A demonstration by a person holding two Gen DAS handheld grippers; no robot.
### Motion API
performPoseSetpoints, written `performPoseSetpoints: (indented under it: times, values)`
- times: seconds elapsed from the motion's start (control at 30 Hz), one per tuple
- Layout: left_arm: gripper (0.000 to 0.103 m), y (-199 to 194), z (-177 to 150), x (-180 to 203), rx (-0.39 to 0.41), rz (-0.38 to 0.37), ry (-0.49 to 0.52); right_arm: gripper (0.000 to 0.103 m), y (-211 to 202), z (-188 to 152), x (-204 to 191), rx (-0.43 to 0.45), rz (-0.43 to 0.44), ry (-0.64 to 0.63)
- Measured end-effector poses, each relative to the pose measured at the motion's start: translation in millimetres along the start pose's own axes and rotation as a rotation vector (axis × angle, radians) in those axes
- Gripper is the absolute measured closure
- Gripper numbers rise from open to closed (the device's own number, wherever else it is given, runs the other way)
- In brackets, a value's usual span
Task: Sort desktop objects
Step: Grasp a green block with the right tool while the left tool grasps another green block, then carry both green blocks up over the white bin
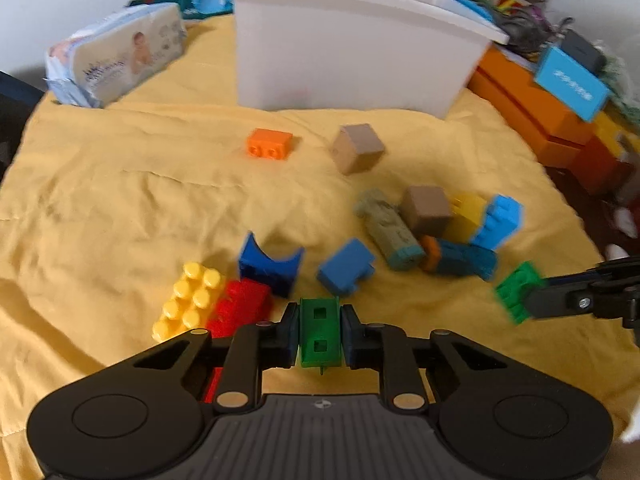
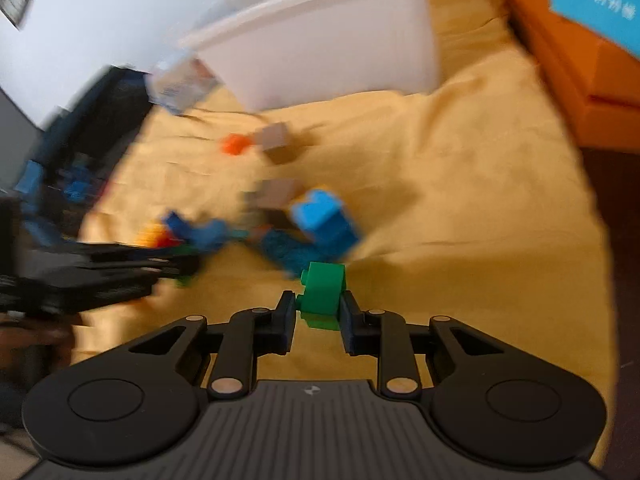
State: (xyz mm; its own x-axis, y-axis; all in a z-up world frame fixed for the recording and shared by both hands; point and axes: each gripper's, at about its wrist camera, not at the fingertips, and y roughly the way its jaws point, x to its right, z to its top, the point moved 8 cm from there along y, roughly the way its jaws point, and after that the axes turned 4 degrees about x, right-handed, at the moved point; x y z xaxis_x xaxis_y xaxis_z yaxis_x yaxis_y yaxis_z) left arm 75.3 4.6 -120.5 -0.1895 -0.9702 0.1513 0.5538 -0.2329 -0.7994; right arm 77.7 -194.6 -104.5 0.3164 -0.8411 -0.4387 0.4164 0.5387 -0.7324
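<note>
Both grippers are clamping green blocks, the left gripper (image 1: 320, 332) one green brick (image 1: 320, 330) and the right gripper (image 2: 318, 312) another green block (image 2: 322, 294), jaws narrow, so next each is likely needing lifting toward the white bin (image 1: 340, 64) at twelve o'clock.

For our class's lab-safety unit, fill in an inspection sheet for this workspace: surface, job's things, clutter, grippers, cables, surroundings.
Surface: wrinkled yellow cloth.
Job's things: loose toy blocks; white bin behind them.
Clutter: wipes pack, orange boxes.
Grippers: left gripper shut on a translucent green block; right gripper shut on a green brick.
Cables: dark tangle at the back, blurred.
Surroundings: pale wall.
</note>
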Motion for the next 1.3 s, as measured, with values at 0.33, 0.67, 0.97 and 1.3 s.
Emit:
performPoseSetpoints:
  times: [0.33, 0.67, 0.97, 1.3]
  values:
    - [0.077, -9, -22, 25, -0.039, -0.060, 0.102, 0.065, 8, -14, 17, -0.054, 0.069, 0.206]
    - [0.078, -9, -27, 25, -0.040, -0.034, 0.123, 0.050, 8, -10, -14, -0.058, -0.071, -0.124]
    - [0.080, -19, -10, 23, 0.004, -0.041, 0.136, 0.066, 22, -21, -21, -0.106, -0.148, -0.281]
    - [0.079, -39, 99, 23, 0.197, 0.045, 0.346, 0.066, -17, 52, -36, 0.108, -0.197, -0.363]
